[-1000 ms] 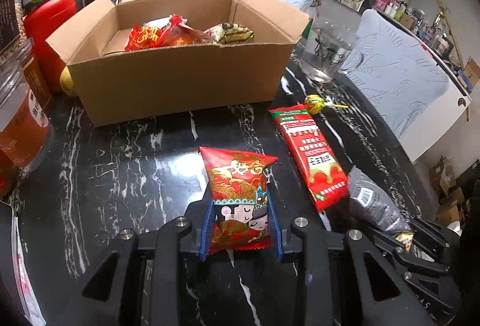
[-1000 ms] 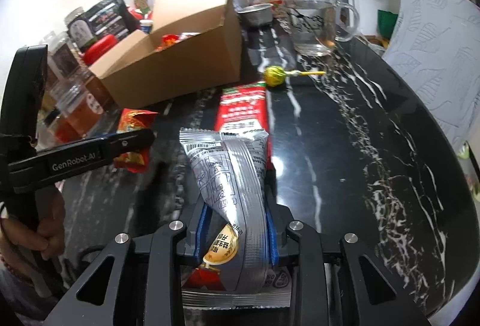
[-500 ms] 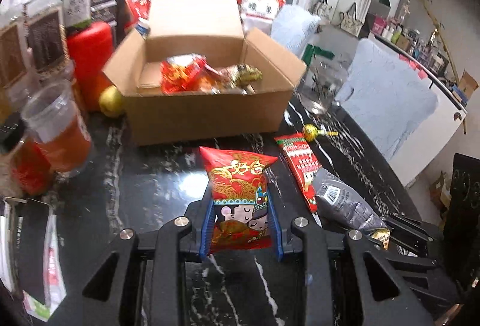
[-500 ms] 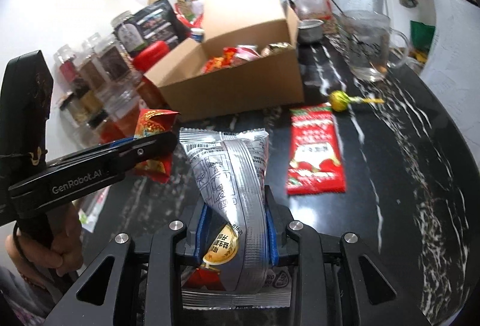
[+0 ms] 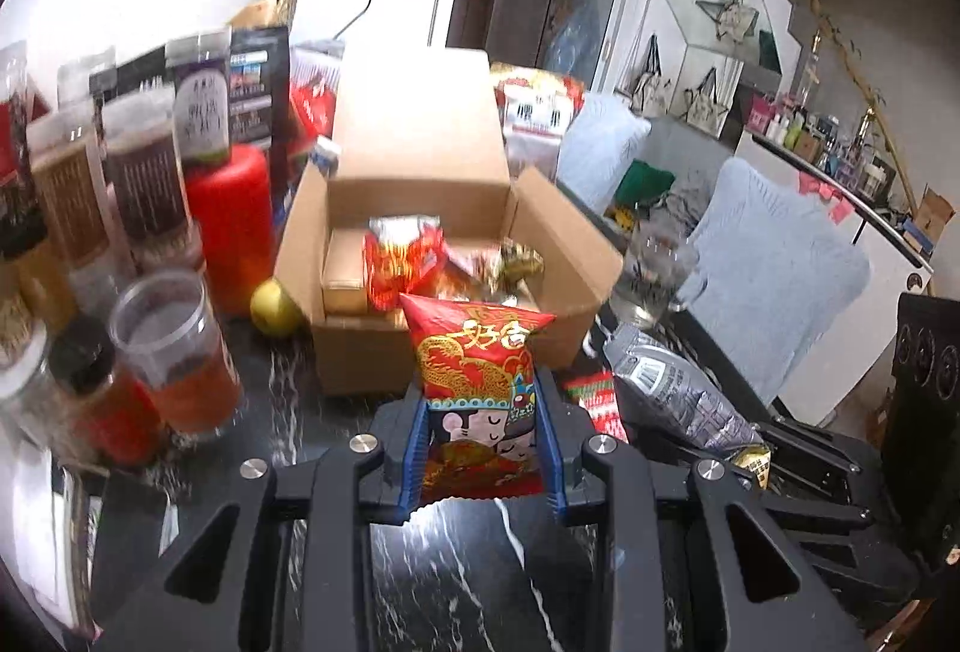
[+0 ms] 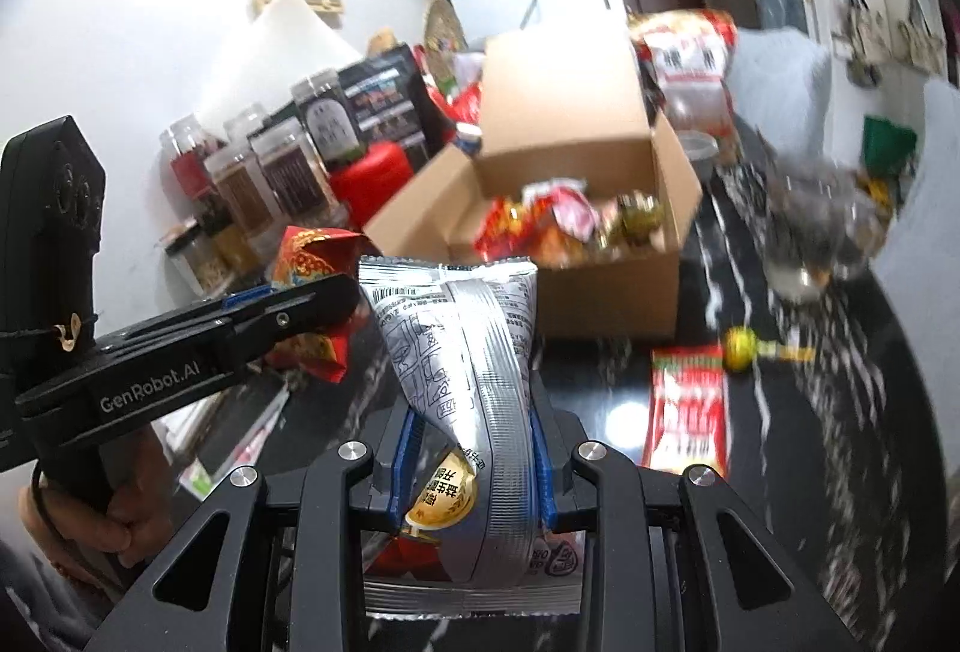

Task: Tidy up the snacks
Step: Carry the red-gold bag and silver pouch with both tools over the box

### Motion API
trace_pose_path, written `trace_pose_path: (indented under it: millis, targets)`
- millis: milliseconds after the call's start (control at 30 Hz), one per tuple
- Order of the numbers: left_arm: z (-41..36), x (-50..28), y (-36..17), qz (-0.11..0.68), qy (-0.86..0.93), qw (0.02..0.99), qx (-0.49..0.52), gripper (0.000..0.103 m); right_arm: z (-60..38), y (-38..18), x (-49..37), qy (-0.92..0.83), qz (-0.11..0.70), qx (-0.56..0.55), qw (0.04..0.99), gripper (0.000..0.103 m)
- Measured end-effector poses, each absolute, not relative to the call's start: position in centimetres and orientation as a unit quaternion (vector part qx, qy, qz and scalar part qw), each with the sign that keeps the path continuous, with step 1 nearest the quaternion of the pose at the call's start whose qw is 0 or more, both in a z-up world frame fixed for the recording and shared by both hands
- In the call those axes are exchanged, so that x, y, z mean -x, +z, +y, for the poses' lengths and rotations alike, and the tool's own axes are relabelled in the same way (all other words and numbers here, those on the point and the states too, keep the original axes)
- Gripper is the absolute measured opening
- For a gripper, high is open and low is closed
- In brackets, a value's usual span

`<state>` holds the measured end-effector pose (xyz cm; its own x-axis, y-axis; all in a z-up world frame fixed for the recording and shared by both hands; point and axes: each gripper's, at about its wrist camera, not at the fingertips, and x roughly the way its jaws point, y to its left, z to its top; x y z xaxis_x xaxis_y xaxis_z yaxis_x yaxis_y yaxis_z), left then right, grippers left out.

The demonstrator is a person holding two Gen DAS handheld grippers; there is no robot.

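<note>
Fingers of the left gripper (image 5: 485,448) are clamped on a red snack packet (image 5: 477,388) printed with gold dragons and two cartoon faces; the blue pads (image 5: 418,442) press its two side edges and the packet stands upright between them, off the bench (image 5: 456,574). Fingers of the right gripper (image 6: 474,466) are likewise clamped on a silver snack pouch (image 6: 468,352), which rises upright and slightly twisted from between the pads, its printed back seam toward the camera.

From the right wrist view the left gripper reaches in from the left with the red packet at its tip, just beside the silver pouch — a hand (image 6: 90,520) grips its handle low at the left edge. Beyond both packets stands an open cardboard box (image 5: 360,352) with its flaps up, already holding a heap of red and gold wrapped snacks (image 5: 408,262).

On the black marbled bench, right of the box, lie a long red snack packet (image 6: 690,406) and a yellow-green lollipop (image 6: 741,346) — the two just beside each other. A clear glass mug (image 5: 654,280) stands beyond them. Left of the box are a yellow fruit (image 5: 273,307), a red canister (image 5: 231,226), and a row of clear jars (image 5: 138,184).
</note>
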<state>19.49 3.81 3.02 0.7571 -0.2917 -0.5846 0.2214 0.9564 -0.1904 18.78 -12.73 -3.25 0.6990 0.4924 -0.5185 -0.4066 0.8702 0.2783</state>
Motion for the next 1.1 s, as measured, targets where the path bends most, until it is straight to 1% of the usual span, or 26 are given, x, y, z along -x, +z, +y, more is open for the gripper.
trace_pose_path:
  millis: [300,600,833,1100]
  targets:
    - [4.1,-22.5,5.2,0.295,-0.156,0.94,0.066,0.031,-11.7,0.3,-21.8,0.273,0.267,-0.053,0.923,0.031]
    - [4.9,-26.9,7.1,0.267,-0.151,0.948,0.081,0.031,-11.8,3.0,-26.5,0.283,0.245,-0.054,0.926,0.031]
    - [4.8,-30.8,8.3,0.249,-0.146,0.954,0.077,0.031,-11.5,4.2,-30.5,0.279,0.232,-0.044,0.931,0.031]
    - [5.3,-35.4,7.7,0.252,-0.139,0.954,0.079,0.031,-11.4,4.3,-35.3,0.276,0.236,-0.053,0.93,0.031]
